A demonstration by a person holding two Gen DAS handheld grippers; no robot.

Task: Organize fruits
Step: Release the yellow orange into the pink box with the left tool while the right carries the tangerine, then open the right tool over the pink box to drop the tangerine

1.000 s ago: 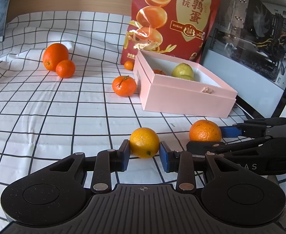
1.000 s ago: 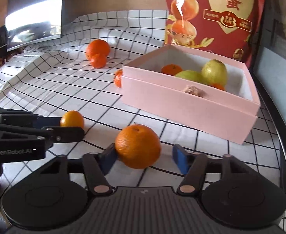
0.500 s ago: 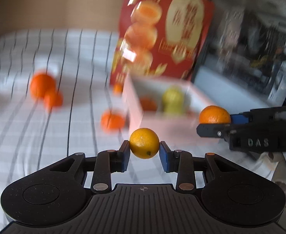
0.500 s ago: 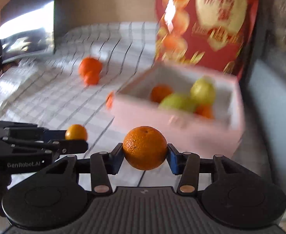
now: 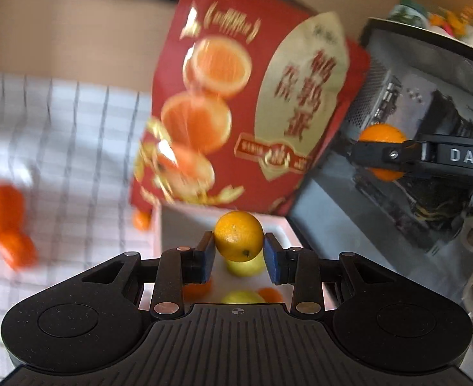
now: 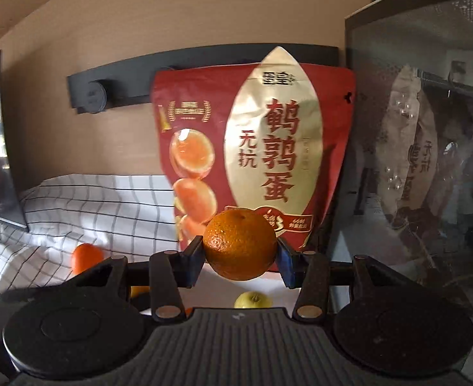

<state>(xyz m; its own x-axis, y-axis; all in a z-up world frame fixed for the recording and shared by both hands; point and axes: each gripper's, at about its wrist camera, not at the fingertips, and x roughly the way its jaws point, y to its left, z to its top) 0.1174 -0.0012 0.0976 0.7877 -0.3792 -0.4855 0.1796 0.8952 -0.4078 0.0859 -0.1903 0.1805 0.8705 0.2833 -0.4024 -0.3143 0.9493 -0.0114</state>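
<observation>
Sitting clamped in left tool (image 5: 239, 253): yellow-orange fruit (image 5: 239, 236), above pink box (image 5: 172, 225).

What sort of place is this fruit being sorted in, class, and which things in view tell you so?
Probably a home desk or table, not a lab: a checked tablecloth, a red snack bag propped against the wall, and a glass-sided computer case standing beside the pink box.

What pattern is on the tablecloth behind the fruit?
White tablecloth with a thin dark grid of squares, sharpest in the right wrist view.
</observation>
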